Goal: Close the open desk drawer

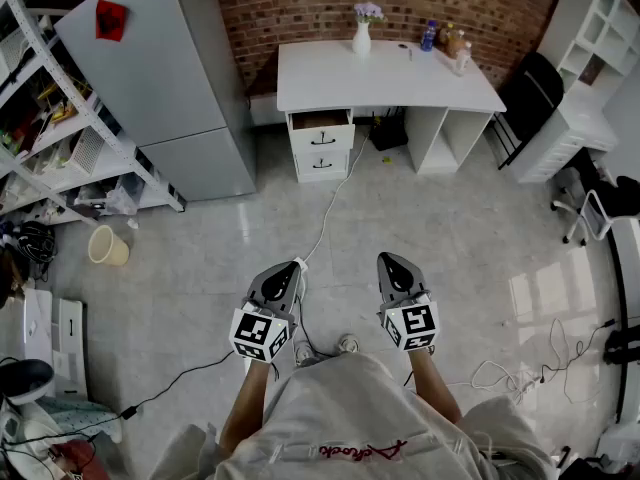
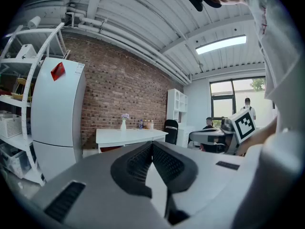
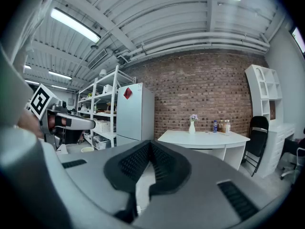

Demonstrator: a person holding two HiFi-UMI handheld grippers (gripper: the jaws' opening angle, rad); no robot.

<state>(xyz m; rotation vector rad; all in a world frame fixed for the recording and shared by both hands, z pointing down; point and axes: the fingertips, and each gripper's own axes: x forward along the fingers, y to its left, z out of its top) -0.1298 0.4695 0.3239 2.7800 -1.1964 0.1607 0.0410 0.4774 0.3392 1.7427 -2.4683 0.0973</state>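
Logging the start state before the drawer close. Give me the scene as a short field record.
desk: white, top mostly bare
top drawer: open, contents unclear
lower drawers: two, closed
left gripper: shut, empty, well short of desk
right gripper: shut, empty, well short of desk
desktop items: vase, bottles
cable: lies between desk and grippers

Fridge [image 1: 165,78] left of desk [image 1: 400,80], vase [image 1: 361,38] atop

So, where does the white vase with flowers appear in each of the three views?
Head view: white vase at top centre, on the desk's back edge by the brick wall.
Left gripper view: small, left of centre, on the desk.
Right gripper view: right of centre, on the desk.
Shared landmark: the grey fridge, left of the desk everywhere.
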